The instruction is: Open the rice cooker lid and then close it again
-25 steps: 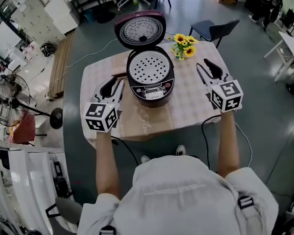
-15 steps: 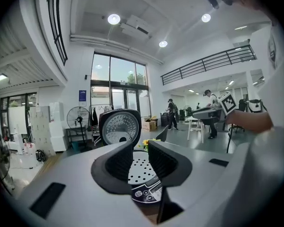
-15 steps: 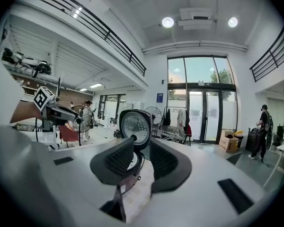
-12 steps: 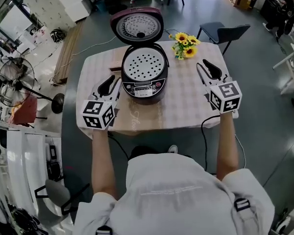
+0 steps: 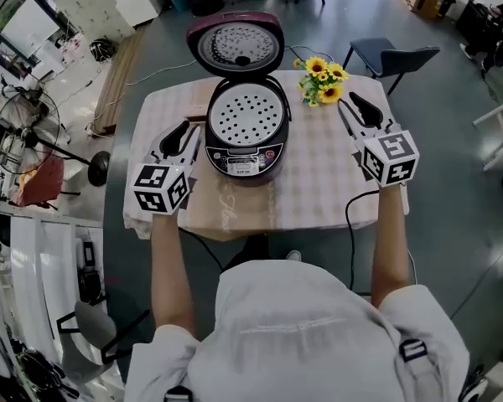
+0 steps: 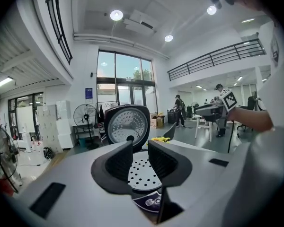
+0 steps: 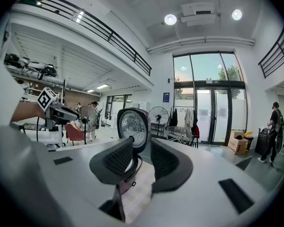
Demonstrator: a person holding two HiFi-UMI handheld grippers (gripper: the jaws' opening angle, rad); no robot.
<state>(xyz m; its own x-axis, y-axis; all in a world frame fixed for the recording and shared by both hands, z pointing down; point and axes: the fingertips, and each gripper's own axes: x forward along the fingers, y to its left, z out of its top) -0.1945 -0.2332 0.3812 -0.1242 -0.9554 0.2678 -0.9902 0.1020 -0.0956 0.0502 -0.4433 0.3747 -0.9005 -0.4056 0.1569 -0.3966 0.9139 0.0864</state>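
Observation:
A dark rice cooker (image 5: 244,143) stands in the middle of the table (image 5: 318,182). Its maroon lid (image 5: 237,46) is swung up and back, and the perforated inner plate (image 5: 246,114) shows. My left gripper (image 5: 184,132) hovers just left of the cooker, open, with nothing between its fingers. In the left gripper view the gripper (image 6: 139,150) points at the inner plate (image 6: 142,172) and the raised lid (image 6: 128,125). My right gripper (image 5: 353,103) hangs over the table's right side, apart from the cooker. Its jaws are opening and hold nothing. Between the jaws of that gripper (image 7: 141,148) the lid (image 7: 132,125) shows.
A bunch of yellow sunflowers (image 5: 323,80) lies at the table's far right, between the cooker and my right gripper. A blue chair (image 5: 392,57) stands beyond that corner. A standing fan (image 5: 17,136) is on the floor at the left. Cables hang off the near edge.
Both grippers have slid a little further over the table alongside the cooker. The lid has stayed up and the cooker has not moved.

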